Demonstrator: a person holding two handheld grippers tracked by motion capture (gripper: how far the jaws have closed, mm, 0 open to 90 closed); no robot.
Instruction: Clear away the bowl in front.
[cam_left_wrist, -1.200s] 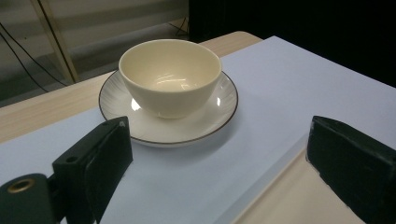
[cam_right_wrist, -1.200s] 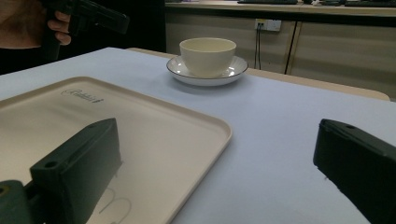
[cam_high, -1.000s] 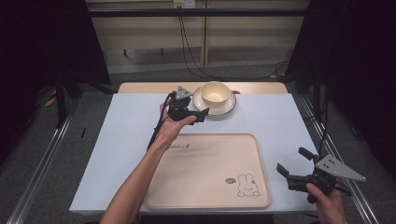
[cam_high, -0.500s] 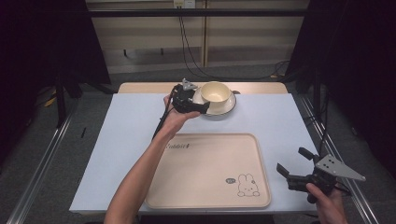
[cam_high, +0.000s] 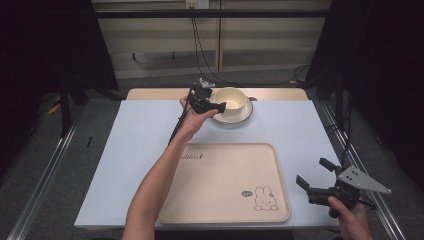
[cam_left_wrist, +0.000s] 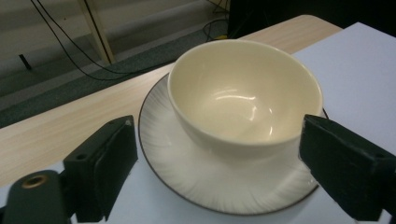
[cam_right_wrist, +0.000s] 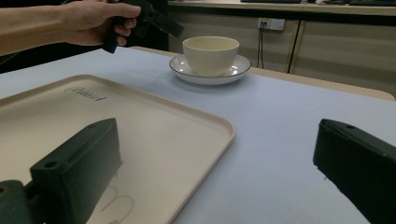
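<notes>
Left tool (cam_high: 212, 100) wide, jaws just narrowing slightly, astride the bowl (cam_left_wrist: 245, 95) on its saucer (cam_left_wrist: 224, 182) at bench's far edge; untouched. Grasp and move pending. Right tool (cam_high: 320, 175) wide, idle beside tray (cam_high: 227, 182).

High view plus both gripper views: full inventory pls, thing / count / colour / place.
bowl: 1, cream, empty, standing on the saucer at the far middle of the table
saucer: 1, white with a dark rim, under the bowl
tray: 1, beige, rabbit print at its near right corner, near middle of the table
table cover: 1, pale blue-white, over the wooden table
cables: several, black, on the floor beyond the table
left gripper: 1, black, jaws open, just left of the bowl, nothing between them
right gripper: 1, black with a grey plate, jaws open, off the tray's near right corner
</notes>
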